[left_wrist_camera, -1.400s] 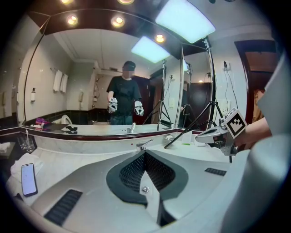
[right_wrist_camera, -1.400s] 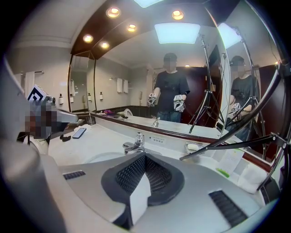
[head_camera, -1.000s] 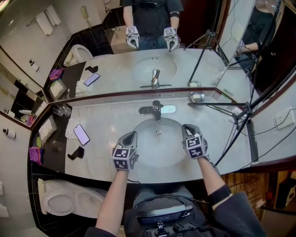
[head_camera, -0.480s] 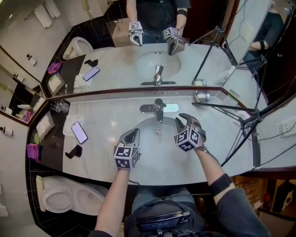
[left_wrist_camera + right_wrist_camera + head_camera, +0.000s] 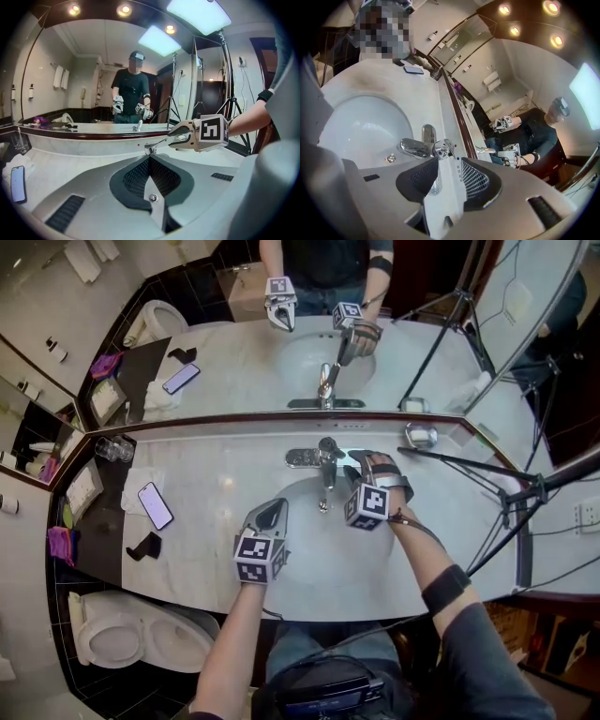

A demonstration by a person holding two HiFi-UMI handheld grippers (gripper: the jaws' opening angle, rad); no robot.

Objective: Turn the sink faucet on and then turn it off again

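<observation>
While no water shows at the chrome sink faucet (image 5: 325,463) on the back rim of the basin (image 5: 309,563), both turns look undone: your right gripper (image 5: 363,465), jaws opening and empty, hangs just beside it, your left gripper (image 5: 271,512) closed, empty, over the basin.

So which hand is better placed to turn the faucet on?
The right, probably. The right gripper is close beside the faucet, jaws opening with nothing between them yet. The left gripper hangs over the near side of the sink, jaws together, farther from the faucet.
</observation>
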